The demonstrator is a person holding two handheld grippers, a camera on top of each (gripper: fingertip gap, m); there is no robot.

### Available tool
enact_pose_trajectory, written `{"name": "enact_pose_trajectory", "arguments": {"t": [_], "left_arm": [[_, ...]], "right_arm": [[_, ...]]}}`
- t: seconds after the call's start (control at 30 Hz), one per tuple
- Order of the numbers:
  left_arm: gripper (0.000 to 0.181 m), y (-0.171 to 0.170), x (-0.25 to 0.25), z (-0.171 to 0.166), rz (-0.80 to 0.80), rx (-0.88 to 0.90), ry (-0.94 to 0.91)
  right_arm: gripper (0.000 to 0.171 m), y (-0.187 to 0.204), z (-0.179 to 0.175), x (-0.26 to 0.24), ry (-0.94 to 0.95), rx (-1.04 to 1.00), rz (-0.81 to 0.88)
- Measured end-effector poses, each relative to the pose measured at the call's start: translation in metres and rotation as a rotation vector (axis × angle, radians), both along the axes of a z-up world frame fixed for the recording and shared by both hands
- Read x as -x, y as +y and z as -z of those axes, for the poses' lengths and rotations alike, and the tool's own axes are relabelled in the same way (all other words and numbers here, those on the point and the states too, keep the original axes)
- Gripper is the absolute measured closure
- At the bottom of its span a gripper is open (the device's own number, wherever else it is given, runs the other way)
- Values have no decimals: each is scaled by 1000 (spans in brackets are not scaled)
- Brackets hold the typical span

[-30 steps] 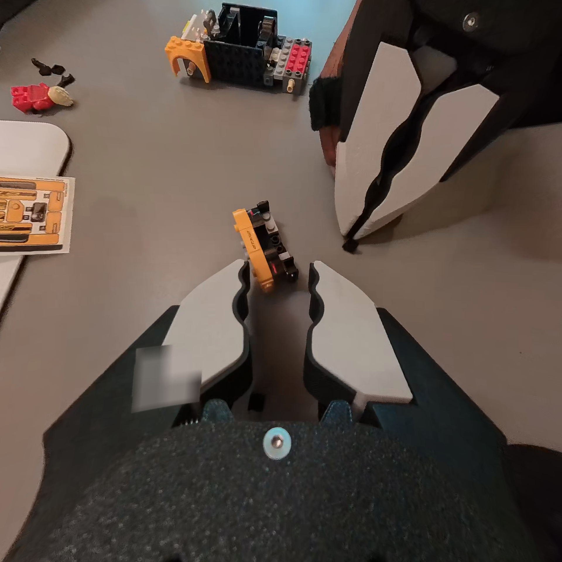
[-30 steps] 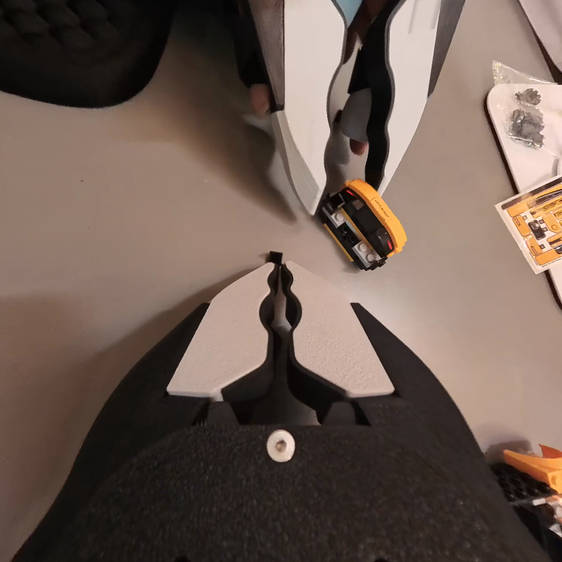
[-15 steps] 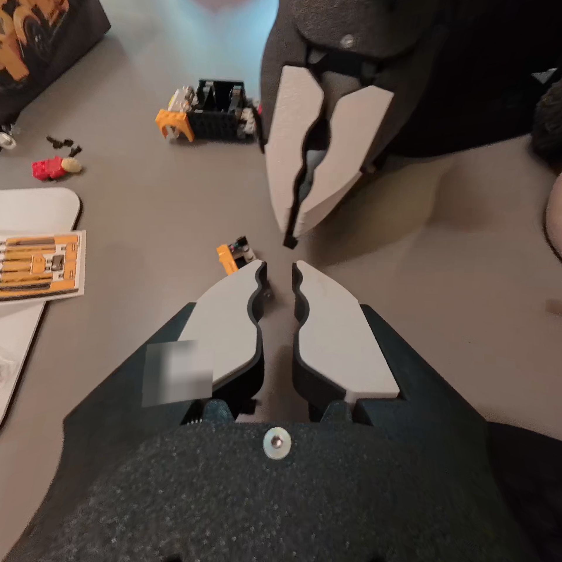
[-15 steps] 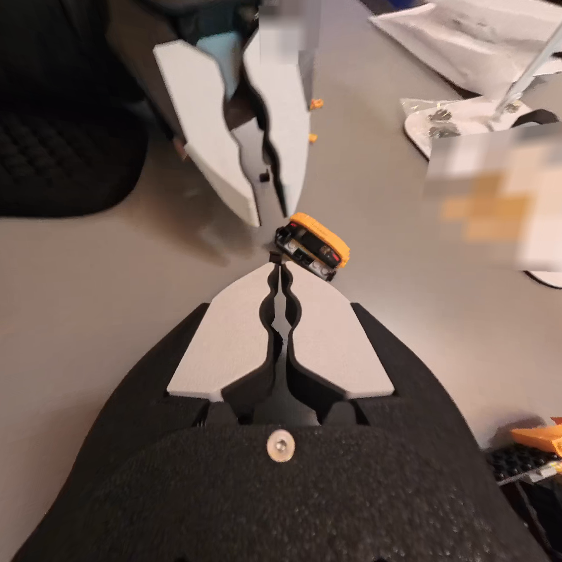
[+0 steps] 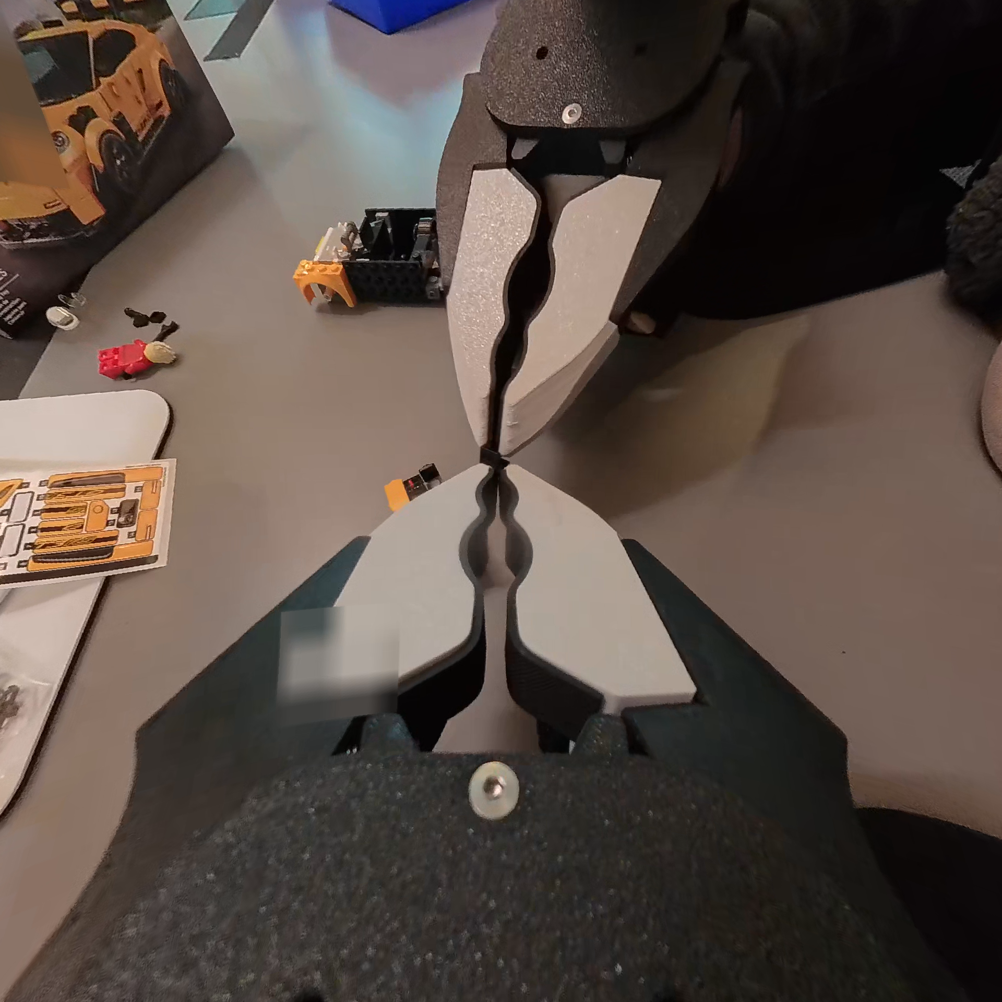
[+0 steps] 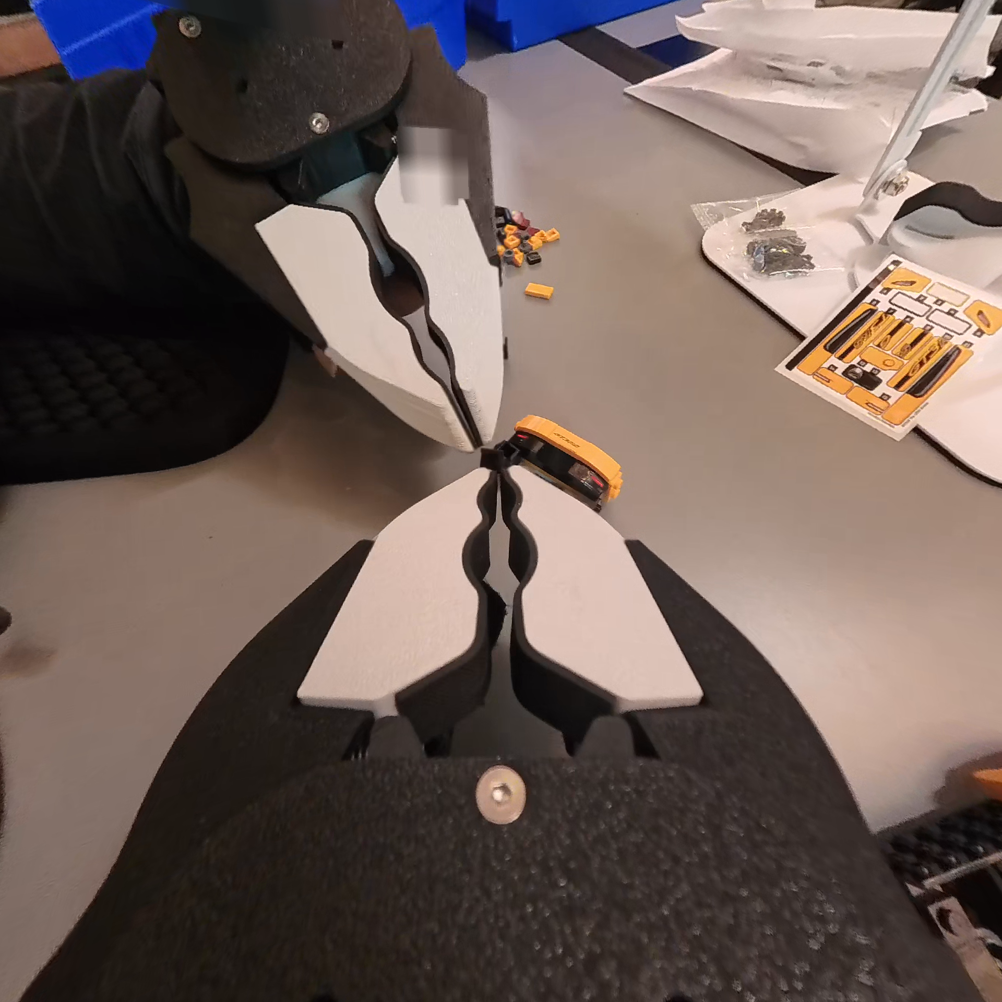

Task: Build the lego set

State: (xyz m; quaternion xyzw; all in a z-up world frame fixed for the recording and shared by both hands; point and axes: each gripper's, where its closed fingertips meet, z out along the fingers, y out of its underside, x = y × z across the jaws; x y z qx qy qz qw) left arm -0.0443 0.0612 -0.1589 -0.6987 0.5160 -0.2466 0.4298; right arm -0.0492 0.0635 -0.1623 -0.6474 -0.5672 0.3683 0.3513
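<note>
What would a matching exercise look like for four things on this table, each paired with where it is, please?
Things:
1. small black piece
2. orange and black sub-assembly
3. sticker sheet
4. red minifigure part

Places:
A. lying on the white board
B. on the grey table, next to loose black bits, near the box
C. where the tips of the left gripper and right gripper meet
D. on the table just beyond those tips

Pairs: 1-C, 2-D, 3-A, 4-B.
</note>
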Motion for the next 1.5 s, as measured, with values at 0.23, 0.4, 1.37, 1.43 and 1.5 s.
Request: {"name": "enact_pose_trajectory", "arguments": {"t": [0.23, 0.4, 1.37, 1.43, 1.5], "left_arm": [[179, 3, -1, 1, -24, -5, -2], [181, 3, 1, 0, -24, 45, -41], [181, -3, 0, -2, 36, 149, -161], [180, -2, 1, -2, 26, 140, -160], [170, 2, 6, -5, 10, 112, -154]], "right_arm": [[170, 1, 0, -1, 1, 17, 5], [170, -2, -3, -1, 17, 28, -17], [170, 1, -6, -3, 51, -142, -62], [170, 2, -5, -3, 47, -124, -48], [170, 5, -3, -3, 36, -95, -19]]}}
